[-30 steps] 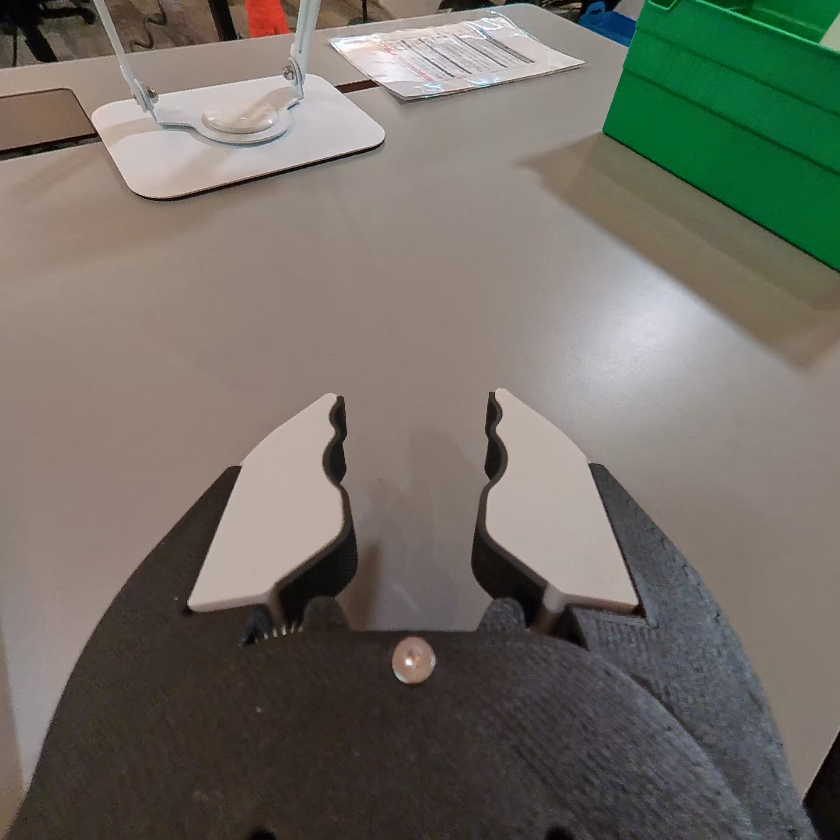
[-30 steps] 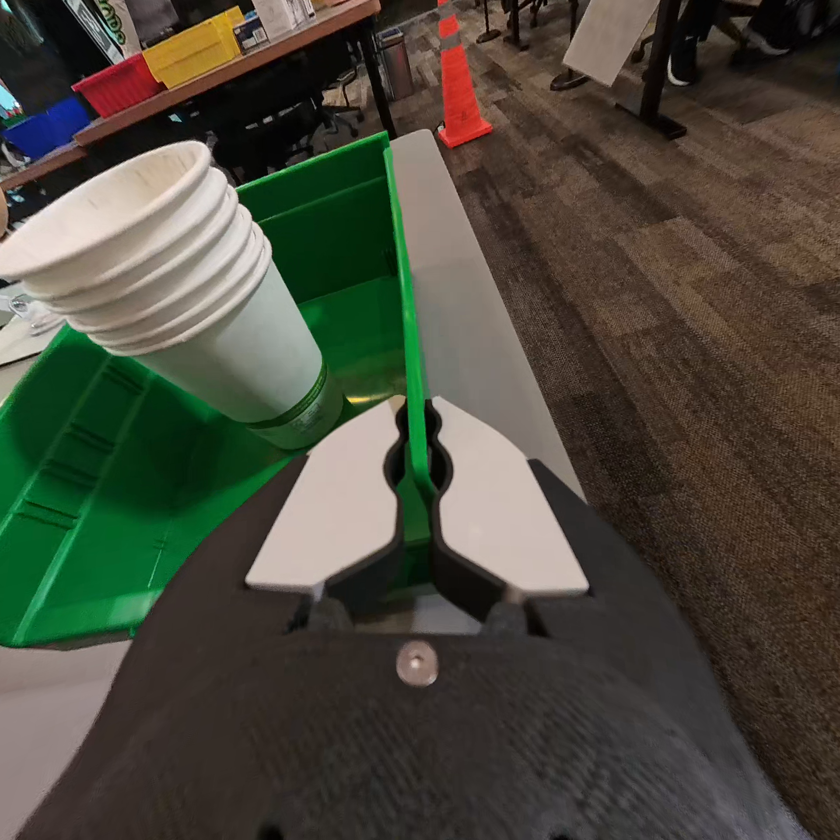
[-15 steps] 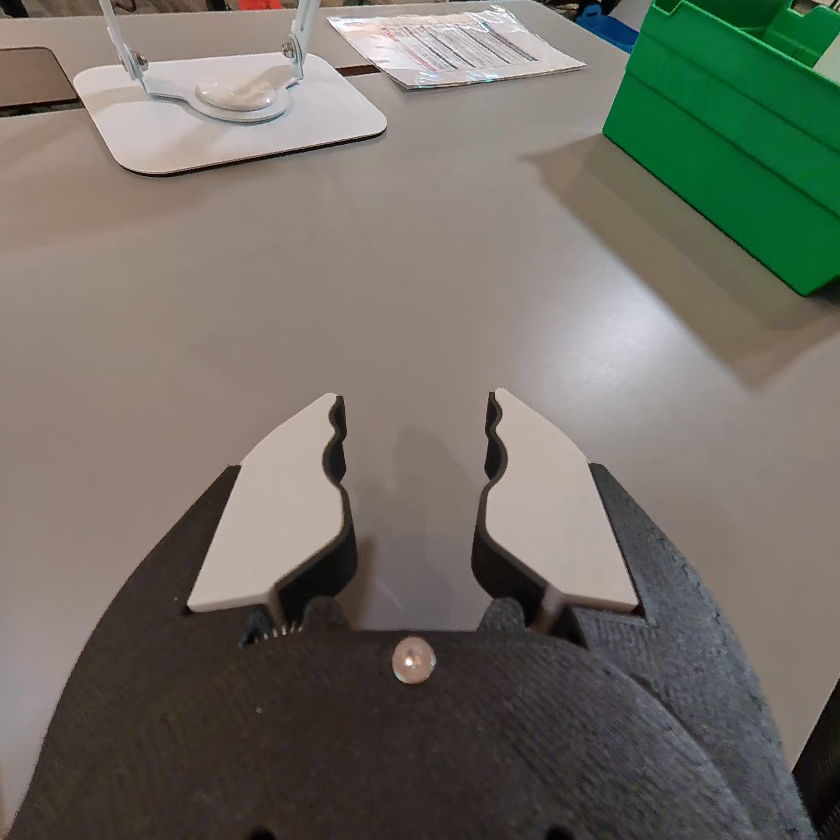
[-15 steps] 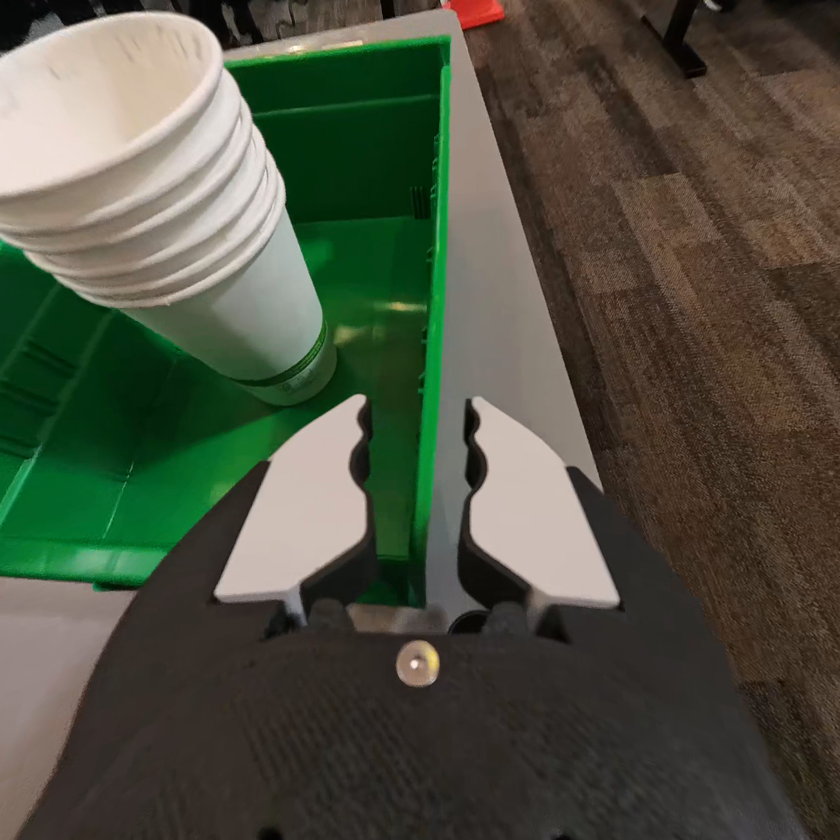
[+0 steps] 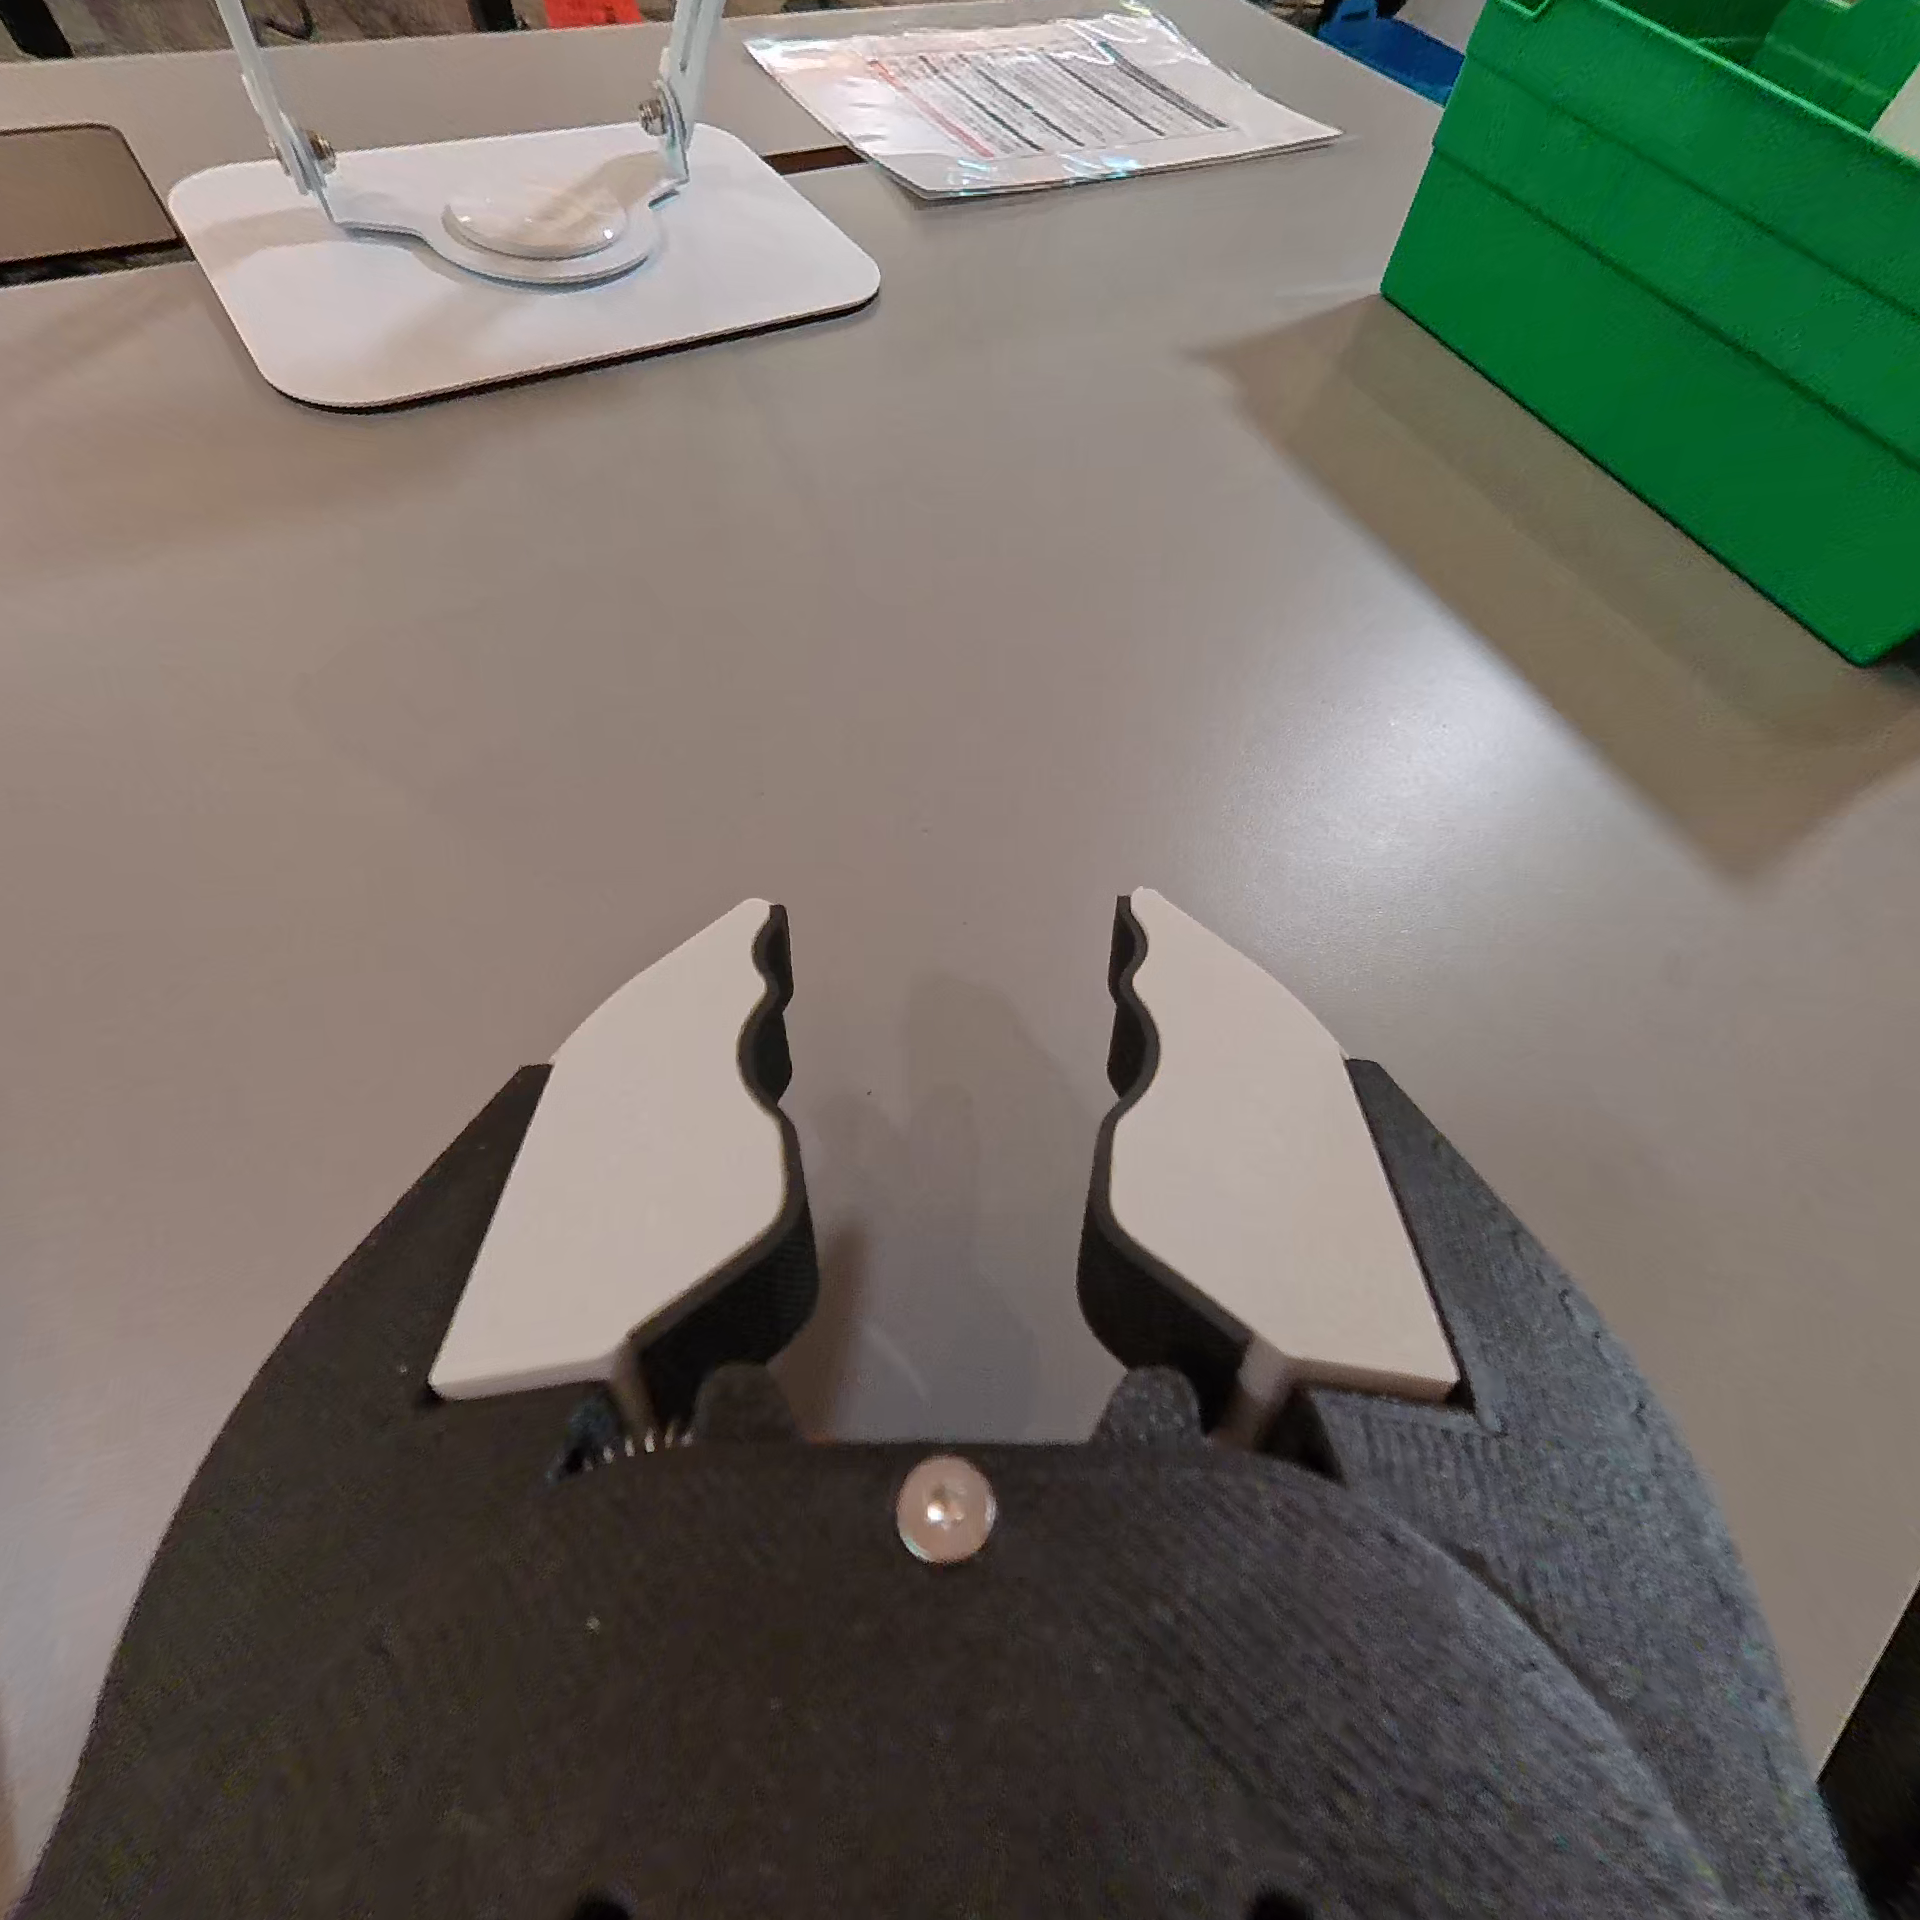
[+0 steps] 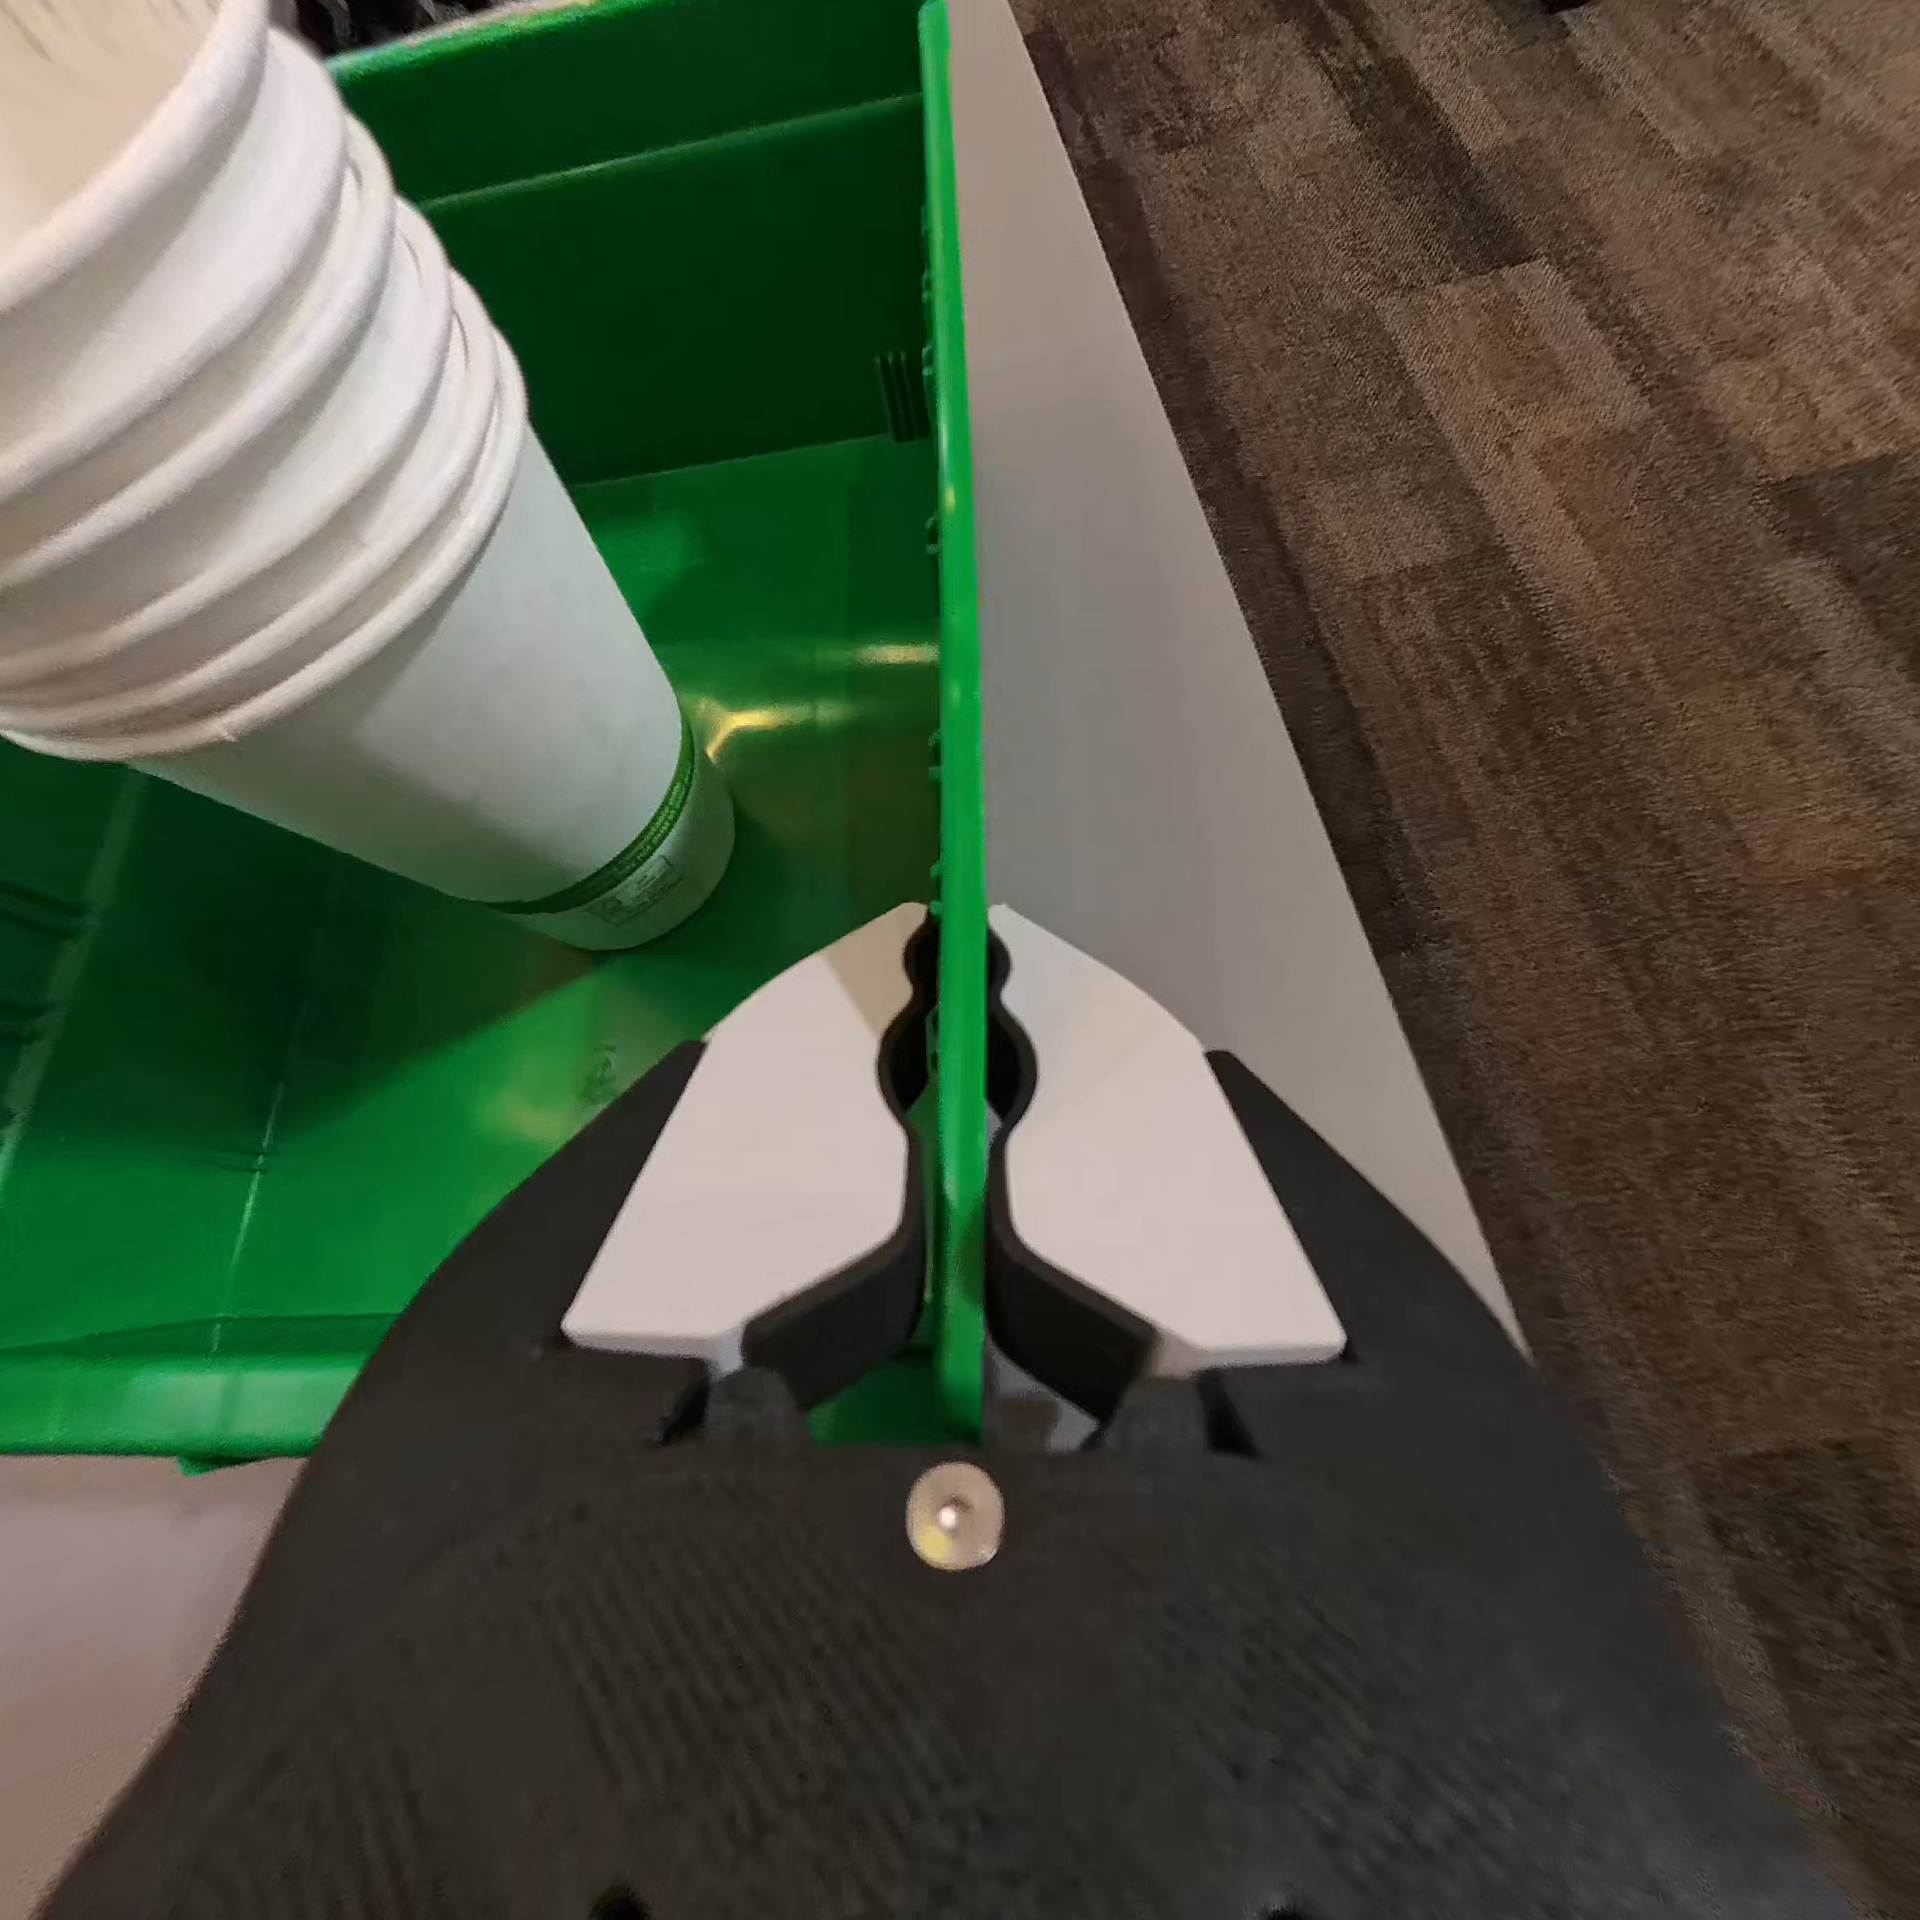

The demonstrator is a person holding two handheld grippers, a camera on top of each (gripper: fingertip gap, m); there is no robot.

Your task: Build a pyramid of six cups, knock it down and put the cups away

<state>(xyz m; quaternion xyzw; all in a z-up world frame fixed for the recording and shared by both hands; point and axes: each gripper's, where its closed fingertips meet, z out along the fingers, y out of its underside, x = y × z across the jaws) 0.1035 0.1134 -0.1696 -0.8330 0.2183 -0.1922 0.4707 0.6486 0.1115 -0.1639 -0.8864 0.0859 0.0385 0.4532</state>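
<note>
My right gripper [image 6: 956, 920] is shut on the right side wall of a green plastic bin [image 6: 954, 582], one finger inside and one outside. A stack of white paper cups [image 6: 343, 582] with a green band at the base stands inside the bin, just left of the gripper. My left gripper [image 5: 951, 914] is open and empty, low over the bare grey table [image 5: 727, 675]. The same green bin [image 5: 1662, 312] shows at the right of the left wrist view, well apart from the left gripper.
A white lamp base [image 5: 530, 270] with two thin arms stands at the table's far left. A printed sheet in a clear sleeve [image 5: 1039, 99] lies at the back. The table's right edge [image 6: 1247, 727] runs beside the bin, with dark carpet floor [image 6: 1558, 520] beyond.
My right gripper opened half a second ago, slid further along the bin wall and has closed on it again. The left gripper has drifted slightly, still open.
</note>
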